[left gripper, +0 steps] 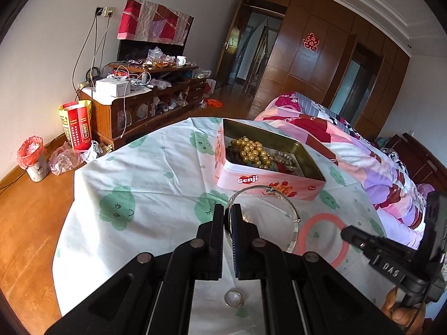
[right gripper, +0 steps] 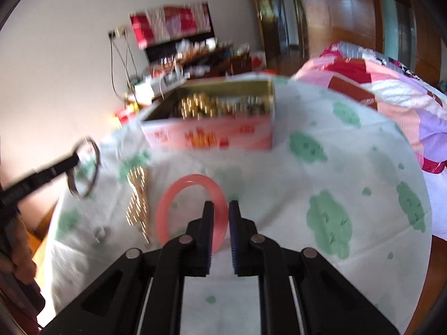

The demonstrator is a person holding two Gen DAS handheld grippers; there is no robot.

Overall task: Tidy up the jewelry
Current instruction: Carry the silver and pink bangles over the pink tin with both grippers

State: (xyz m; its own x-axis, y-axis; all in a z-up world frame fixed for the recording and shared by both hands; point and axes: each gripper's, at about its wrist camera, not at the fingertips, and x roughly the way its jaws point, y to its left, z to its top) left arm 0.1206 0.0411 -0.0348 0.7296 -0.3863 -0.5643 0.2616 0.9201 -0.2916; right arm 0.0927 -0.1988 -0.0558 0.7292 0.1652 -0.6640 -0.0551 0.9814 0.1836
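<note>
My left gripper (left gripper: 228,209) is shut on a silver bangle (left gripper: 279,195) and holds it above the table, in front of the pink Genji tin (left gripper: 251,178). The tin holds gold beads (left gripper: 252,150) and other jewelry. A pink bangle (left gripper: 321,217) lies on the cloth to the right, and a small silver ring (left gripper: 234,298) lies below the gripper. In the blurred right wrist view, my right gripper (right gripper: 221,206) is nearly closed with a narrow gap, empty, just above the pink bangle (right gripper: 178,189). A gold chain (right gripper: 138,198) lies left of it. The left gripper (right gripper: 72,162) with the silver bangle (right gripper: 95,164) shows at left.
The round table has a white cloth (left gripper: 156,173) with green prints. A bed with a pink quilt (left gripper: 363,150) stands to the right. A cluttered wooden cabinet (left gripper: 139,100), a red bag (left gripper: 76,124) and a bin (left gripper: 33,159) stand at the left wall.
</note>
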